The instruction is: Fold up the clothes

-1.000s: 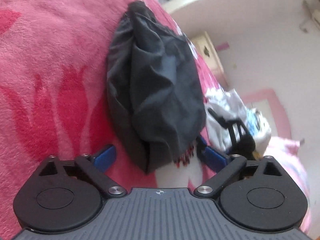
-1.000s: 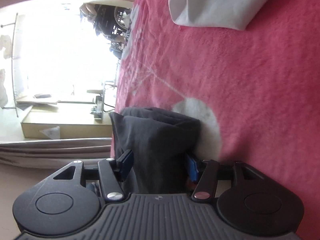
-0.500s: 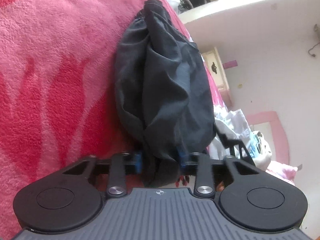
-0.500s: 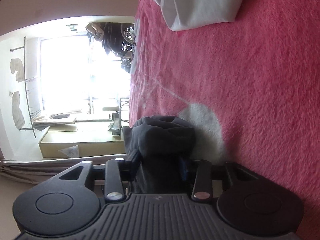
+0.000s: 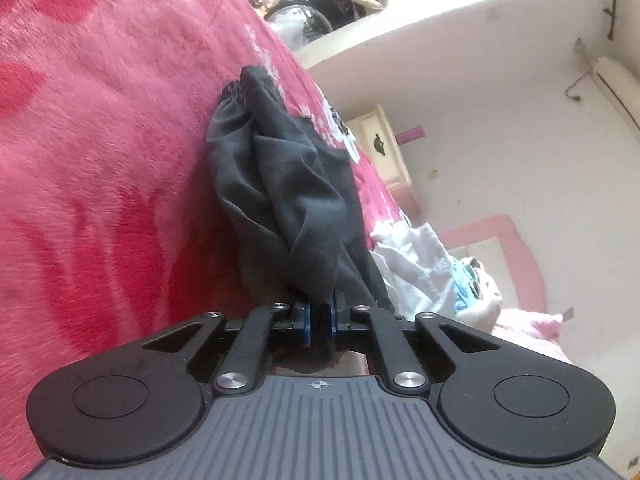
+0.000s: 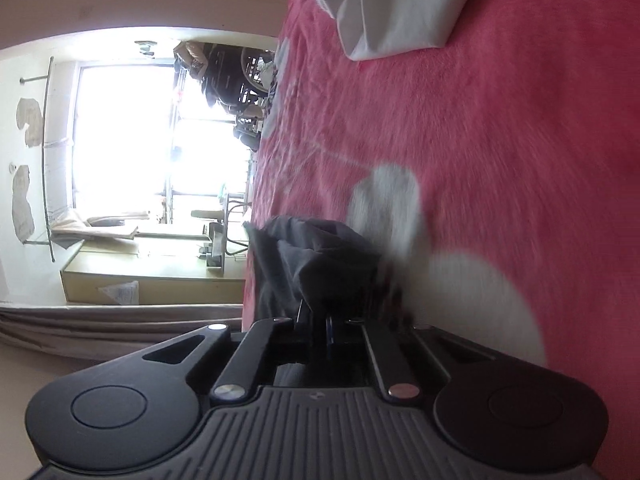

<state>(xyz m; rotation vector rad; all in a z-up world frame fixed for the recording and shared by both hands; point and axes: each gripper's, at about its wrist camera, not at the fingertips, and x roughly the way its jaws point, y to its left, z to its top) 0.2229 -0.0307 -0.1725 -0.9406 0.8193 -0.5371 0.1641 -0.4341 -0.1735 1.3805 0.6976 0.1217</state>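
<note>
A crumpled dark grey garment (image 5: 288, 184) lies on the pink fleece blanket (image 5: 100, 160). In the left wrist view its near end is bunched between the blue pads of my left gripper (image 5: 319, 312). The jaws are closing and pinch the cloth tightly. The right wrist view shows another end of the same dark garment (image 6: 320, 248) gathered into my right gripper (image 6: 318, 318), whose jaws are also closing onto the fabric. The garment's near edges are hidden behind both gripper bodies.
A heap of white and light clothes (image 5: 420, 268) lies beyond the dark garment near the bed's edge. A folded white garment (image 6: 400, 12) rests farther up the blanket (image 6: 500, 140). A cream cabinet (image 5: 384, 148) stands by the wall, and a bright window (image 6: 128, 140) and a desk (image 6: 152, 272) lie past the bed.
Both grippers went from wide open around the garment to closed on it. Both have lifted a little, and the cloth is pulled up into a bunch at each gripper.
</note>
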